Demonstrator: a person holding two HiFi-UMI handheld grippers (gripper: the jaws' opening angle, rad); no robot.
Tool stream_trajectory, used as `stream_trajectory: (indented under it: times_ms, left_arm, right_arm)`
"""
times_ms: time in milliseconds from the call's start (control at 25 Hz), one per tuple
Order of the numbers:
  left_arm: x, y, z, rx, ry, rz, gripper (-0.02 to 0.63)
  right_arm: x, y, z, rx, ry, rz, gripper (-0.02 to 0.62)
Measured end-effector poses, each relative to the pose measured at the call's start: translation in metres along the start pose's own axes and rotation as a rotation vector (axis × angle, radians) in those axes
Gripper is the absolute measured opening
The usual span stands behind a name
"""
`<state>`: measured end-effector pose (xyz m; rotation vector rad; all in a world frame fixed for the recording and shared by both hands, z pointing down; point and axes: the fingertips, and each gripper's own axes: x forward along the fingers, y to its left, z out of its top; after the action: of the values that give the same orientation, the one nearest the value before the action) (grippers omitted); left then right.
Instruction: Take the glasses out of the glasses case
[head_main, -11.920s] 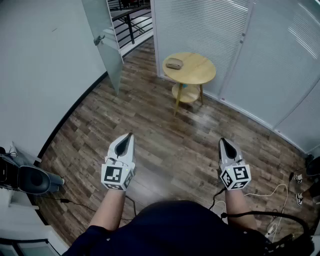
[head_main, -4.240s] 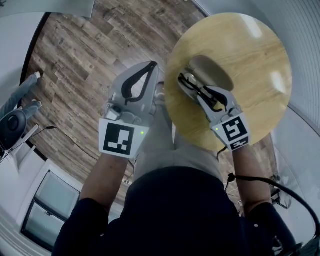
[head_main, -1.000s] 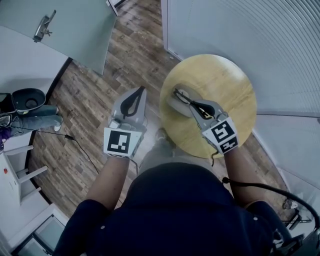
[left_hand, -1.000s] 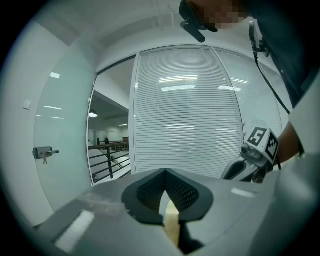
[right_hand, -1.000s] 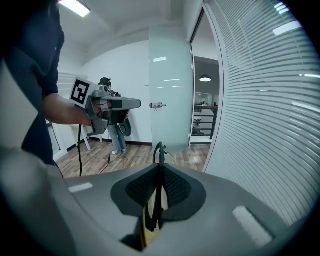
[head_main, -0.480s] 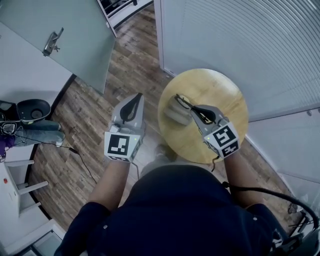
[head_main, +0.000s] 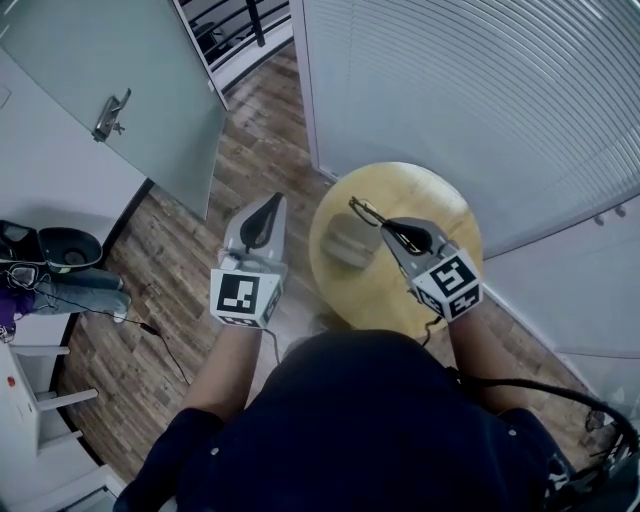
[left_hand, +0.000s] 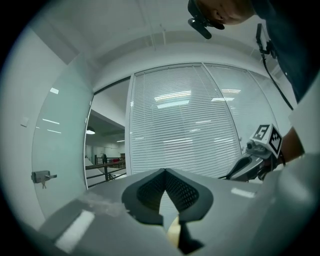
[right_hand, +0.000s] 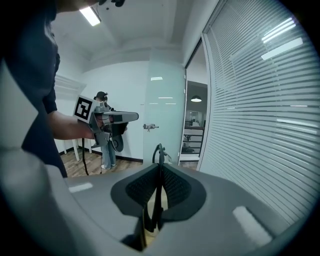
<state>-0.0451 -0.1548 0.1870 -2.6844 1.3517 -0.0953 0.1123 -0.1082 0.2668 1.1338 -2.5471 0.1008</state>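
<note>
Right gripper view shows your right gripper (right_hand: 160, 167) pinching the thin dark-framed glasses (right_hand: 159, 150), the frame on edge between the pads. They hang above the round pale wooden table (head_main: 430, 215), seemingly clear of the grey oval glasses case (head_main: 347, 243) lying on the table's left part. Your left gripper (left_hand: 165, 172) is pressed together on nothing, off the table's left edge. Expect the glasses to be light, springy and easily bent, with slippery lenses; grip the frame, never the glass
</note>
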Motion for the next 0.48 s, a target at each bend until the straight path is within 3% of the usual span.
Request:
stream_trajectory:
  times_ms: [480]
  left_arm:
    - [0.013,0.016,0.017,0.006,-0.039,0.036,0.006]
  right_arm:
    - [-0.005,-0.021,0.023,-0.011,-0.042,-0.012,0.032]
